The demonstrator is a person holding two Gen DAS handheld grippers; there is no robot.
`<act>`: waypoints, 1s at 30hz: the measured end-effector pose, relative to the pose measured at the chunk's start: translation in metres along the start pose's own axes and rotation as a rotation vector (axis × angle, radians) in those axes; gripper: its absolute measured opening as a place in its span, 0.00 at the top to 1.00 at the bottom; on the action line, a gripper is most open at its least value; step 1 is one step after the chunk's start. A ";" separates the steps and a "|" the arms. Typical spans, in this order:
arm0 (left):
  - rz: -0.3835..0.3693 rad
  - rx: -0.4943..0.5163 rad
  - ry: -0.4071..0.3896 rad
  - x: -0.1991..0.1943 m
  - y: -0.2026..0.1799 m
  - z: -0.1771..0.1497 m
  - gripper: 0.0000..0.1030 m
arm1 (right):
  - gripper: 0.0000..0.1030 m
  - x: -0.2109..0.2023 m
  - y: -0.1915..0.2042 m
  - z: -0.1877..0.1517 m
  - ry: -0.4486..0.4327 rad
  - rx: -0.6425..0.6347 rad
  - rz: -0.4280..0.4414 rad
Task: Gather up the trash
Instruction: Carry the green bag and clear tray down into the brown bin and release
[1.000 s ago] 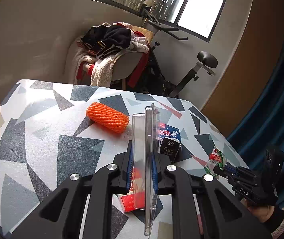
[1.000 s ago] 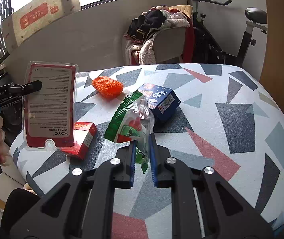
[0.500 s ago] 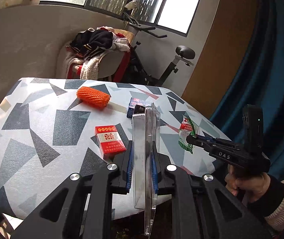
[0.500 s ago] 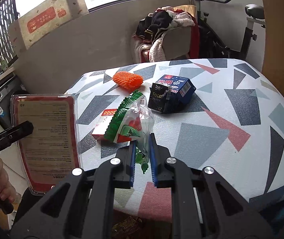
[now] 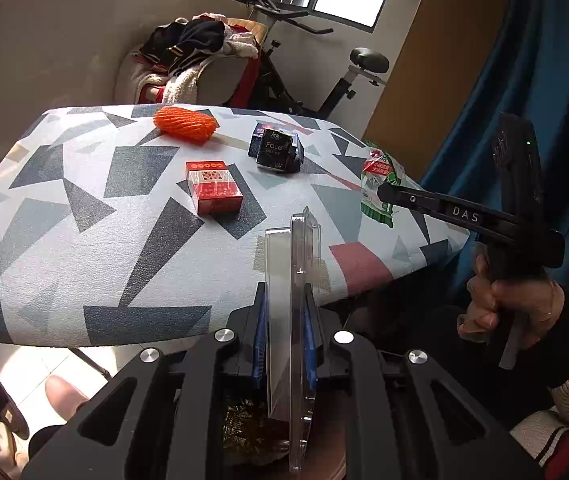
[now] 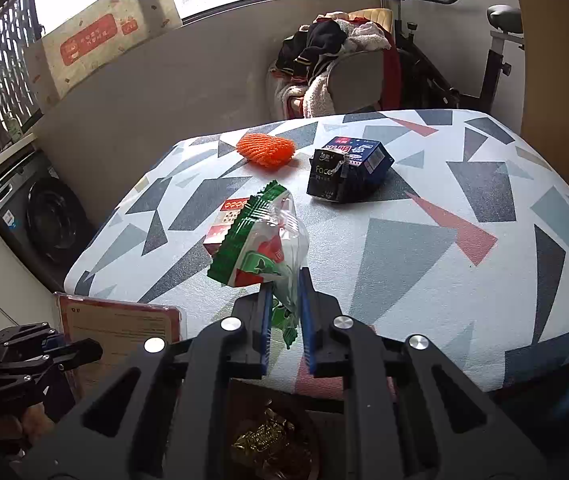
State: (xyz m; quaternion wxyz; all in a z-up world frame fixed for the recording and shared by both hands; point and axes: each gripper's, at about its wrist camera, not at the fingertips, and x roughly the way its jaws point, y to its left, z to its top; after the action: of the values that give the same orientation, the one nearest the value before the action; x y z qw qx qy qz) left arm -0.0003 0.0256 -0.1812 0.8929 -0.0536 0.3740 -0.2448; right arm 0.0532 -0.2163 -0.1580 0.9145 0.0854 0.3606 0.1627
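My left gripper (image 5: 286, 312) is shut on a clear plastic blister pack (image 5: 292, 280), seen edge-on in the left wrist view and as a red-backed card (image 6: 120, 328) low left in the right wrist view. My right gripper (image 6: 284, 300) is shut on a green and red snack wrapper (image 6: 262, 240); that wrapper (image 5: 378, 184) also shows at the right. Both grippers hang just off the near edge of the patterned table (image 5: 84, 240), above a bin holding gold wrappers (image 6: 268, 440). On the table lie an orange foam net (image 5: 185, 128), a red box (image 5: 212, 188) and a dark tissue box (image 5: 276, 152).
Behind the table stand a chair piled with clothes (image 5: 196, 52) and an exercise bike (image 5: 348, 72). A washing machine (image 6: 40, 216) sits to the left, and a blue curtain (image 5: 524, 100) hangs at the right. A person's hand (image 5: 508, 312) holds the right gripper.
Both grippers have drawn back from over the table to beyond its near edge, still holding their items. The bin with gold wrappers has come into view below them.
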 end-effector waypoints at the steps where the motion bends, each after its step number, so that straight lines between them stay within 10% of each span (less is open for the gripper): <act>1: -0.001 -0.006 0.008 0.001 0.001 -0.003 0.85 | 0.84 -0.001 0.000 -0.001 0.001 0.000 0.000; 7: -0.022 -0.041 0.056 0.010 0.006 -0.016 0.78 | 0.84 0.000 0.000 -0.009 0.015 0.001 -0.001; 9: -0.022 -0.046 0.055 0.009 0.006 -0.018 0.58 | 0.84 0.000 -0.001 -0.014 0.016 0.001 -0.001; 17: 0.032 -0.145 -0.055 -0.020 0.017 -0.006 0.25 | 0.84 0.006 0.007 -0.040 0.064 -0.007 0.025; 30: 0.198 -0.127 -0.161 -0.054 0.033 0.003 0.13 | 0.84 0.034 0.048 -0.089 0.235 -0.093 0.117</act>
State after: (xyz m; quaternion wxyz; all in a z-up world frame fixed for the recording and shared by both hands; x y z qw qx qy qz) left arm -0.0175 0.0794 -0.1536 0.9346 -0.0922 0.3196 -0.1261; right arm 0.0036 -0.1557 -0.2306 0.8578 0.0440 0.4518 0.2413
